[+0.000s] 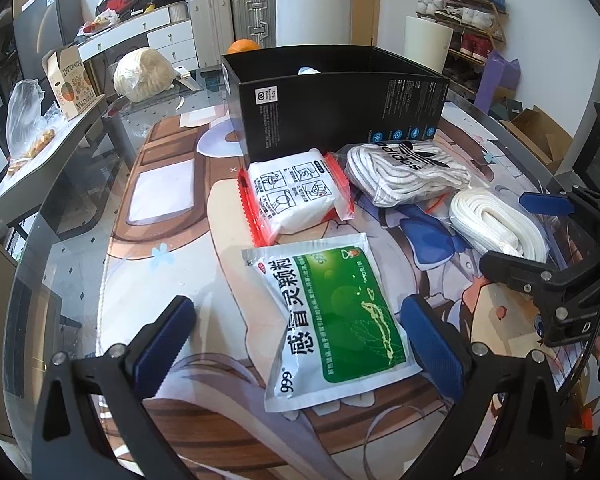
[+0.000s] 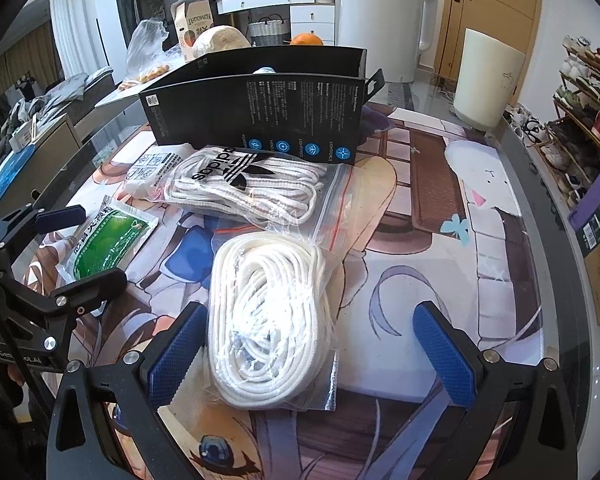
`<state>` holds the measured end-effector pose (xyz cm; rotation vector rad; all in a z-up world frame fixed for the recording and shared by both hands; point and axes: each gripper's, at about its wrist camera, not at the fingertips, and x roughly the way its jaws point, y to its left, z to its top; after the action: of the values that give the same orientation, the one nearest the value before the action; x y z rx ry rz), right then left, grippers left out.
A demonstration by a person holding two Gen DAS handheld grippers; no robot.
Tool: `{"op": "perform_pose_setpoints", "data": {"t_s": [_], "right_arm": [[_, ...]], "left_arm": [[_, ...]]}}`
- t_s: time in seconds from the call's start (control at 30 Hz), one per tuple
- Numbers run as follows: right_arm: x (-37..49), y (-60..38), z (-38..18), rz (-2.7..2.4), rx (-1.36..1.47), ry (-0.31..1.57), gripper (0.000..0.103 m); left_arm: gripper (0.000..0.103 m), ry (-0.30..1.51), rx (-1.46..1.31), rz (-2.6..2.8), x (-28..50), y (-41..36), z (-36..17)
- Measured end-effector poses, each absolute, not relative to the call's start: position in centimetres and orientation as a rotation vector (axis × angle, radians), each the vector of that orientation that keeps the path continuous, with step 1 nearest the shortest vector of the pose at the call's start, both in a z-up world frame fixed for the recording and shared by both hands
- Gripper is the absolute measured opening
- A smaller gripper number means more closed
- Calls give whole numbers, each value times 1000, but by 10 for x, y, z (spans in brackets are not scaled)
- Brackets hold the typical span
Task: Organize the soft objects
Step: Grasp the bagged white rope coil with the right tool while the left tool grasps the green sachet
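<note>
Spread wide over the bagged white laces [image 2: 270, 320], long axis dead ahead between the right gripper [image 2: 312, 354] pads; left gripper [image 1: 300, 340] likewise agape around the green sachet [image 1: 332, 320].

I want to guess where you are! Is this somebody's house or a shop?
Most likely somebody's home: a shoe rack full of worn shoes, suitcases stacked by the wall, and a white chest of drawers piled with clutter.

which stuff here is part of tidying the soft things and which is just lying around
Belongs to the job:
green 999 sachet
red-edged white packet
adidas lace bag
plain white lace bag
black box

Just lying about:
orange
white kettle
kumquat carton
shoe rack
</note>
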<state>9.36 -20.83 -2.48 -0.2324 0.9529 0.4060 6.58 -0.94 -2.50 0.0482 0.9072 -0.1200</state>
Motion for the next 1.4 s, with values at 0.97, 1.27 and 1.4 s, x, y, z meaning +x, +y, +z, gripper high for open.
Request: {"op": "perform_pose_setpoints", "data": {"t_s": [0.97, 1.27, 1.4], "right_arm": [[63, -200, -16, 515, -282, 877, 42], [56, -201, -17, 523, -286, 875, 42], [56, -201, -17, 524, -288, 875, 42]], "left_arm": [[103, 906, 50, -124, 67, -10, -25], [90, 879, 62, -161, 62, -15, -22], [77, 852, 73, -191, 57, -19, -21]]}}
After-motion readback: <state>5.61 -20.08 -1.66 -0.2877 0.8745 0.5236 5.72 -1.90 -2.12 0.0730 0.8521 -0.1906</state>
